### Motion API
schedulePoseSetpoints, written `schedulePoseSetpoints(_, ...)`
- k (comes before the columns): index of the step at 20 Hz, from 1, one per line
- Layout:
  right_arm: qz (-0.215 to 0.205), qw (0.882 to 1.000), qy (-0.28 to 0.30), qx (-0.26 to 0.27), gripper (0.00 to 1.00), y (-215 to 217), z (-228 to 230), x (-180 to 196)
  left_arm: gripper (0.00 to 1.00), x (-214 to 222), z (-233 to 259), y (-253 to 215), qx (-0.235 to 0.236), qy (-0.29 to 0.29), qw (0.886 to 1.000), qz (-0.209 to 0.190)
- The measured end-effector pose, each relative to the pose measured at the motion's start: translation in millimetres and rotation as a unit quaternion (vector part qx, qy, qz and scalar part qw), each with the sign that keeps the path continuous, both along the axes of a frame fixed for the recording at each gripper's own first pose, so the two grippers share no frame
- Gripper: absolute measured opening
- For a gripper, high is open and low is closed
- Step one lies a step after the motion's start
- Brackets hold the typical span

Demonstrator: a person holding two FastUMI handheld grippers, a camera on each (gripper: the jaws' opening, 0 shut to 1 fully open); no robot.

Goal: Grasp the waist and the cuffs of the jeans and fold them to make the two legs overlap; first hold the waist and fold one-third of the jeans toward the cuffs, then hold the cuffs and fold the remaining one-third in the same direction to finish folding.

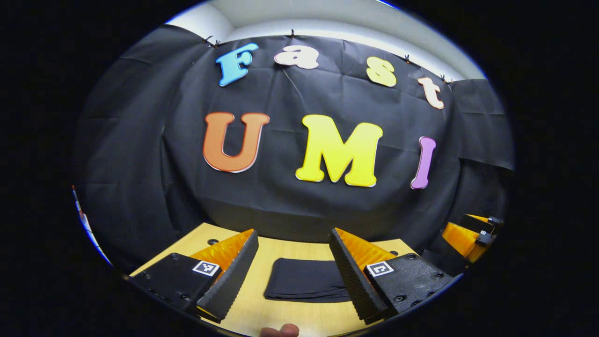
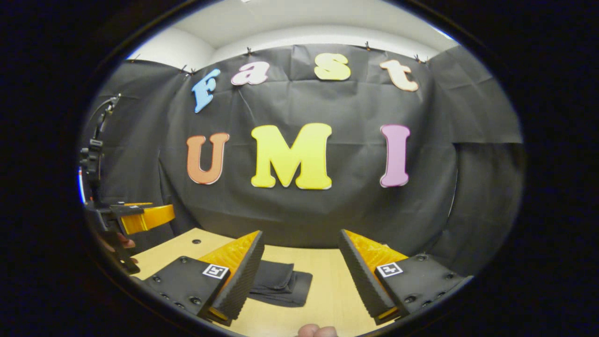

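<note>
Lying on the wooden surface [image 1: 285,250] as a compact dark bundle, the jeans [image 1: 304,279] are already looking folded, so I am judging the task at or near its end. The left hand-held gripper [image 1: 294,269] is hovering above and short of them with its fingers spread wide and nothing between them; the bundle is sitting straight ahead of it, framed in the gap, its long axis running across the line of the fingers. The right hand-held gripper [image 2: 302,276] is also holding its fingers apart and empty, and from it the jeans are lying ahead and to the left, partly hidden behind its left finger. So the left one is seeming the better lined up for any last touch, though I cannot tell which is truly nearer. The right gripper view is showing stacked layers at the bundle's edge; the left gripper view is showing a flatter top face. A fingertip of the person [image 1: 280,331] is peeking in at the bottom.
</note>
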State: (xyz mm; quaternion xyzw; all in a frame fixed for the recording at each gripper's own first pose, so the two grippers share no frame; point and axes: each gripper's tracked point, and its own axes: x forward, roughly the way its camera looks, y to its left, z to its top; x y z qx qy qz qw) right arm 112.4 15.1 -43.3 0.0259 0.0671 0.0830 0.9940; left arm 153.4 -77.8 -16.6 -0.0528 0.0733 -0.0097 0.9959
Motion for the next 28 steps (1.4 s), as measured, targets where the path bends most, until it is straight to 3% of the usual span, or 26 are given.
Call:
schedulePoseSetpoints(1, 0.001, 1.0, -0.008, 0.002, 0.94, 10, 4, -5, 0.98, -8, 6, 8, 0.004, -0.005, 1.0, 0.006)
schedulePoseSetpoints(7, 0.026, 0.999, 0.005, 0.02, 0.94, 47, -1, -32, 1.0, -34, 9, 28, 0.008, -0.011, 1.0, 0.021)
schedulePoseSetpoints(14, 0.026, 0.999, 0.012, 0.029, 0.94, 53, 0, -33, 0.98, -40, 4, 43, 0.004, -0.004, 1.0, 0.025)
schedulePoseSetpoints(15, 0.026, 0.999, 0.012, 0.029, 0.99, 54, 1, -33, 0.98, -40, 3, 44, 0.003, -0.003, 1.0, 0.025)
schedulePoseSetpoints(16, 0.025, 0.999, 0.011, 0.029, 0.94, 54, 0, -32, 0.98, -39, 3, 45, 0.002, -0.002, 1.0, 0.026)
schedulePoseSetpoints(17, 0.024, 0.999, 0.01, 0.028, 1.0, 54, 1, -32, 0.98, -39, 3, 46, 0.003, -0.003, 1.0, 0.026)
schedulePoseSetpoints(18, 0.023, 0.999, 0.009, 0.026, 0.94, 53, 2, -32, 0.98, -38, 4, 46, 0.003, -0.004, 1.0, 0.026)
schedulePoseSetpoints(26, 0.023, 0.999, 0.009, 0.025, 0.97, 51, 2, -29, 0.98, -34, 2, 41, 0.004, -0.003, 1.0, 0.018)
schedulePoseSetpoints(27, 0.022, 0.999, 0.009, 0.025, 1.0, 51, 2, -29, 0.88, -34, 3, 42, 0.003, -0.002, 1.0, 0.019)
schedulePoseSetpoints(28, 0.023, 0.999, 0.01, 0.026, 1.0, 51, 2, -28, 0.88, -33, 3, 43, 0.003, -0.002, 1.0, 0.019)
